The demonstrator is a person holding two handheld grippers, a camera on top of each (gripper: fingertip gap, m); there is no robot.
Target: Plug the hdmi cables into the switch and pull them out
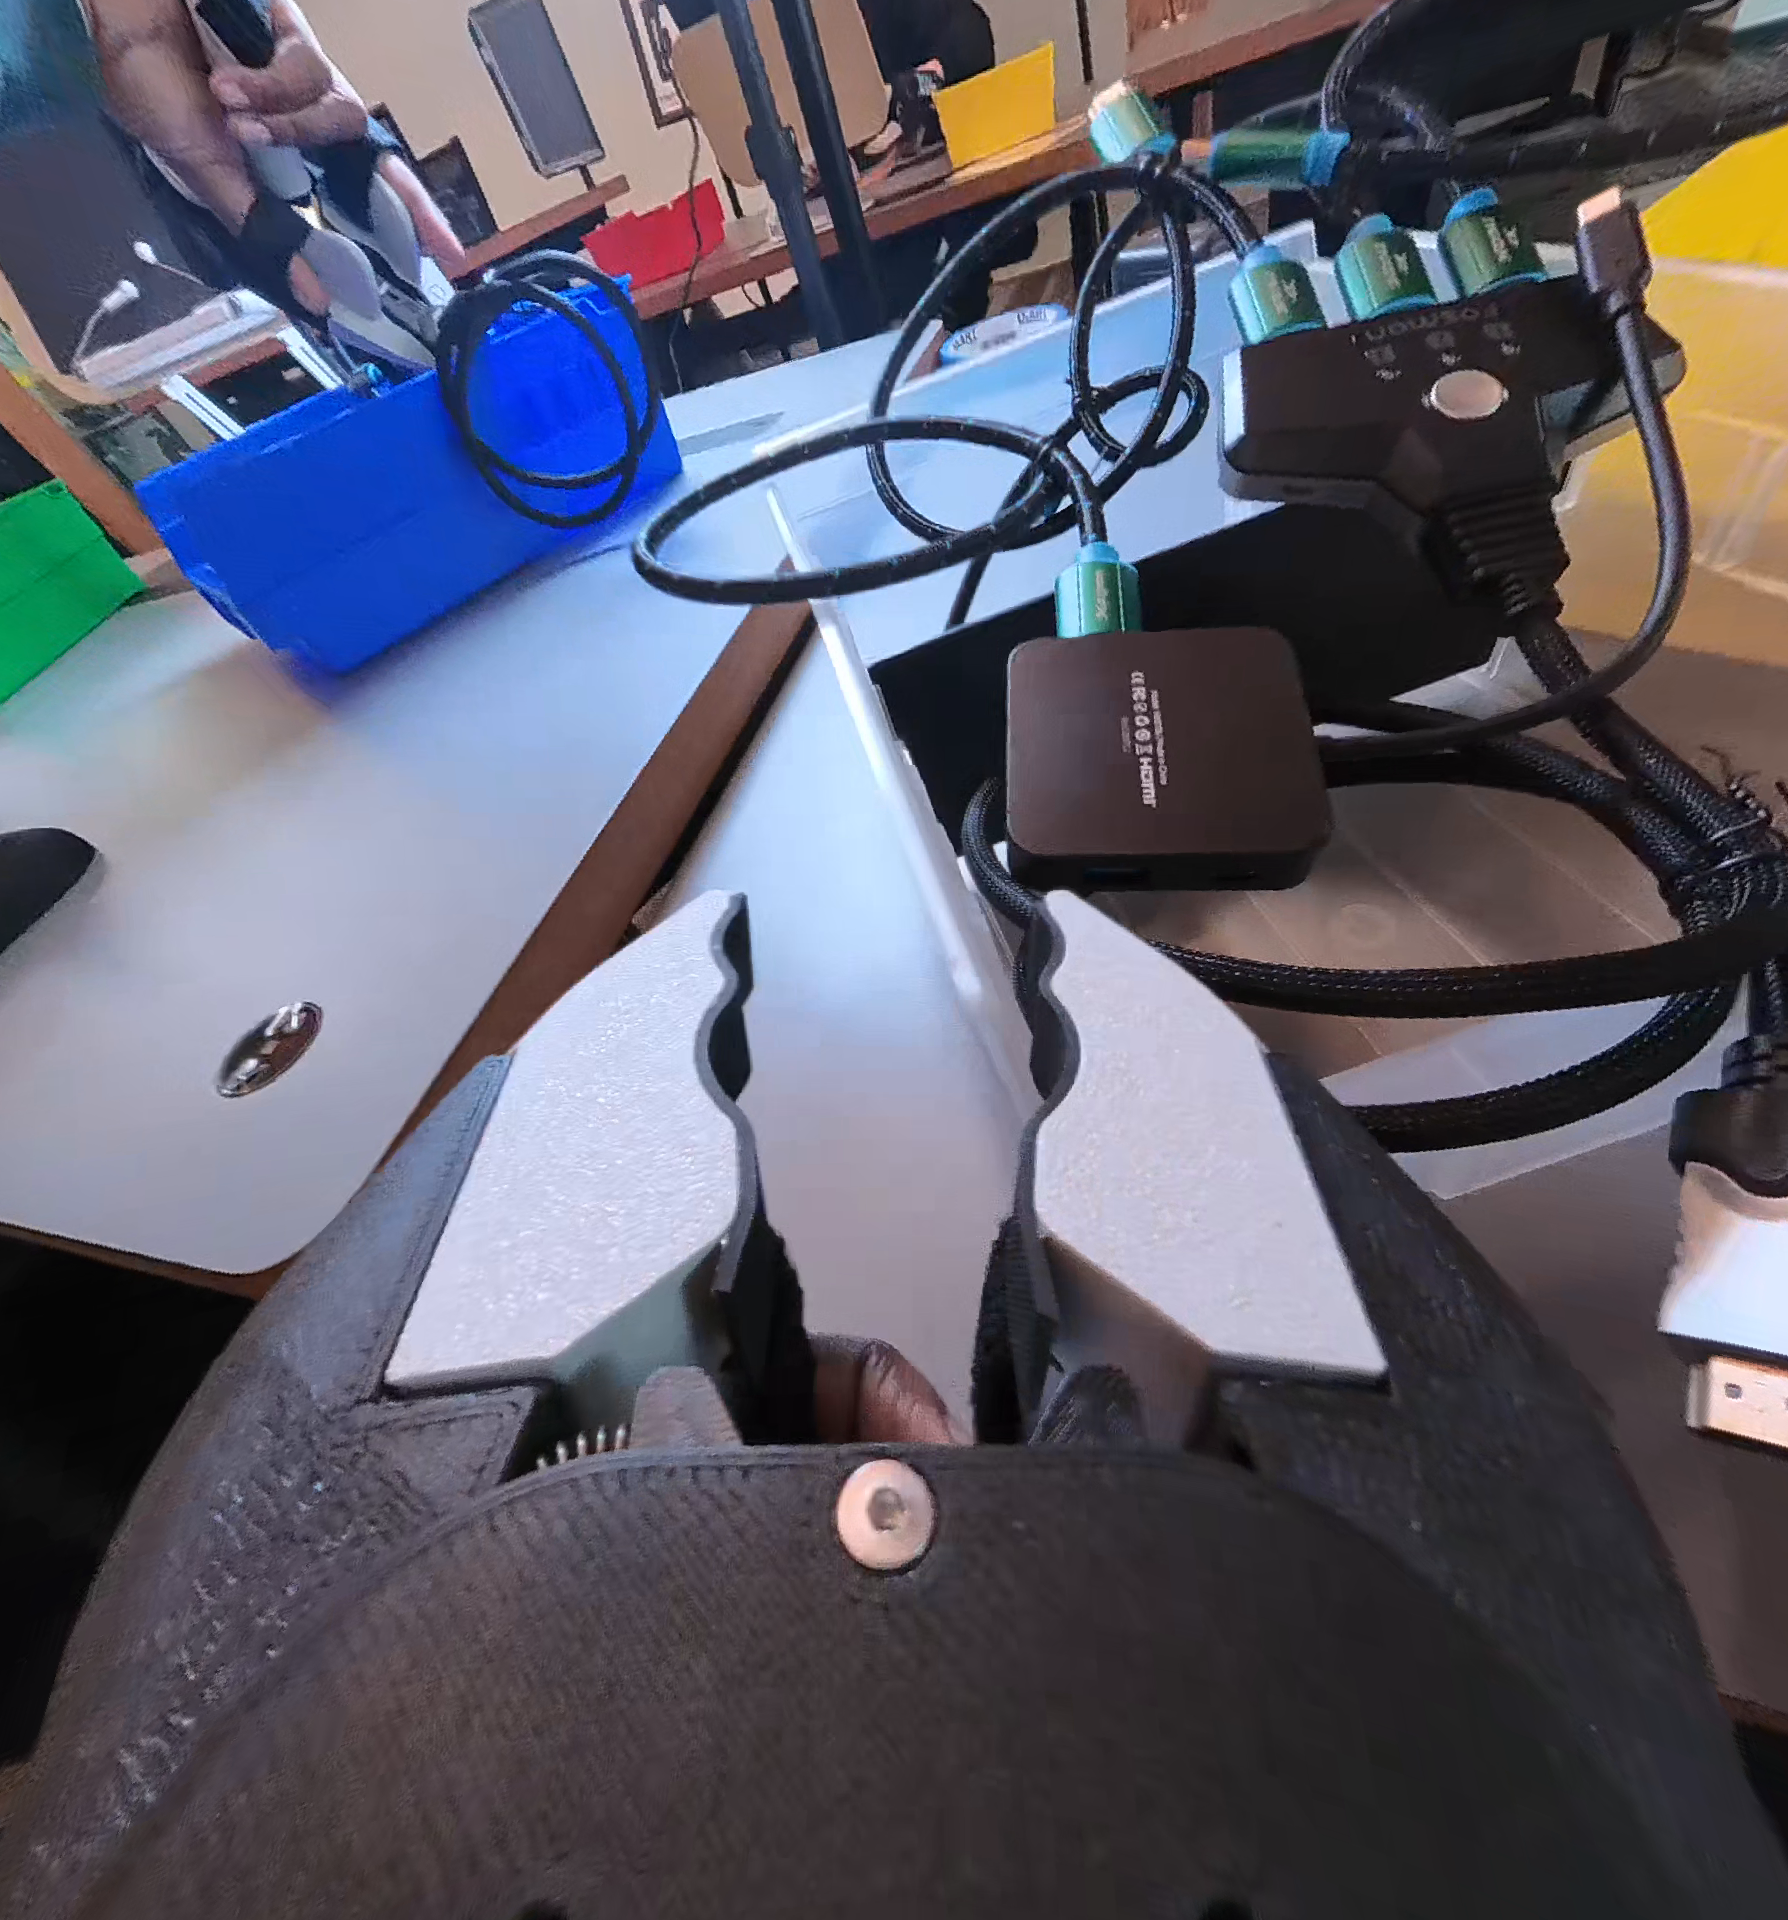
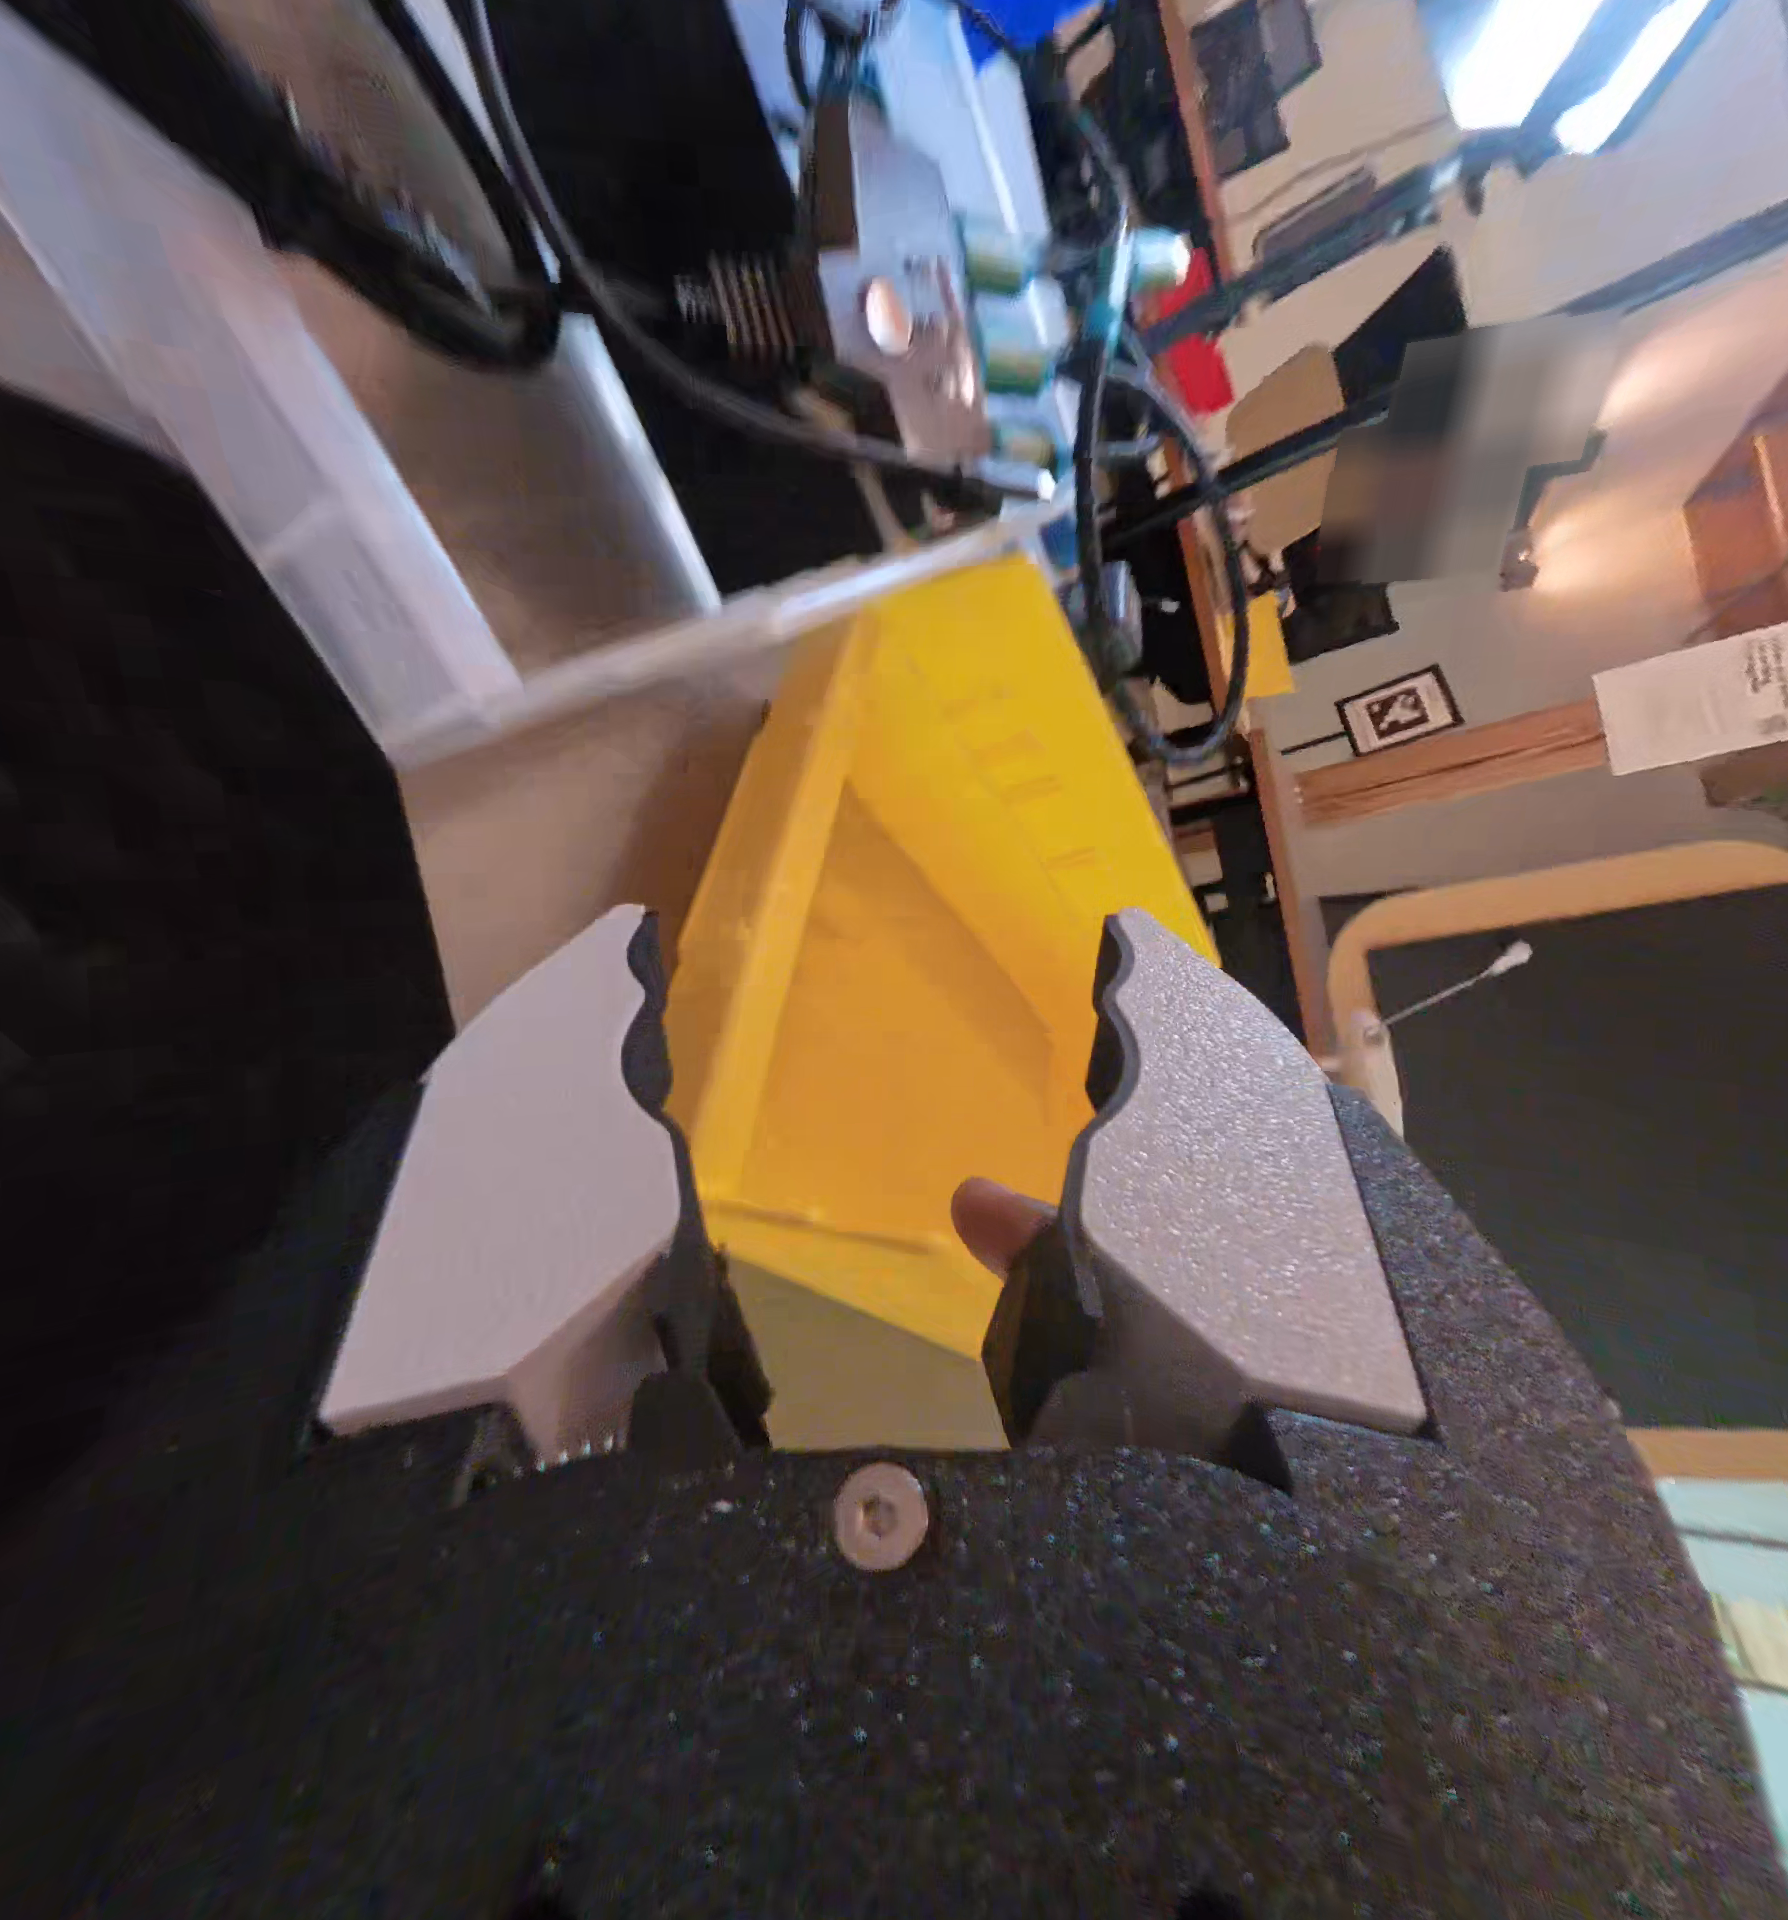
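In the left wrist view a black HDMI switch (image 1: 1451, 416) lies at the upper right with three green-collared HDMI plugs (image 1: 1378, 272) seated in its far edge. A small black adapter box (image 1: 1160, 753) lies nearer, with one green plug (image 1: 1098, 594) in it. A loose grey-and-black HDMI plug (image 1: 1763, 1309) lies at the right edge. My left gripper (image 1: 885, 914) is open and empty, short of the box. My right gripper (image 2: 874, 925) is open and empty over a yellow bin (image 2: 931, 935); the switch (image 2: 905, 312) shows blurred beyond it.
A blue bin (image 1: 370, 551) with a coiled black cable (image 1: 547, 395) stands at the back left, with a green bin (image 1: 7, 592) beside it. Thick braided cable (image 1: 1492, 977) loops around the box. A clear tray (image 1: 1472, 914) lies under the devices. A person's gloved hand (image 1: 277, 239) is at the far left. The loose grey-and-black HDMI plug (image 1: 1763, 1309) is closer to my left gripper, around 10 cm from its tips; the right tips are 15 cm off. From either gripper's tips it is about 15 cm to the black HDMI switch (image 1: 1451, 416). My right wrist view (image 2: 877, 335) looks at it from another angle.
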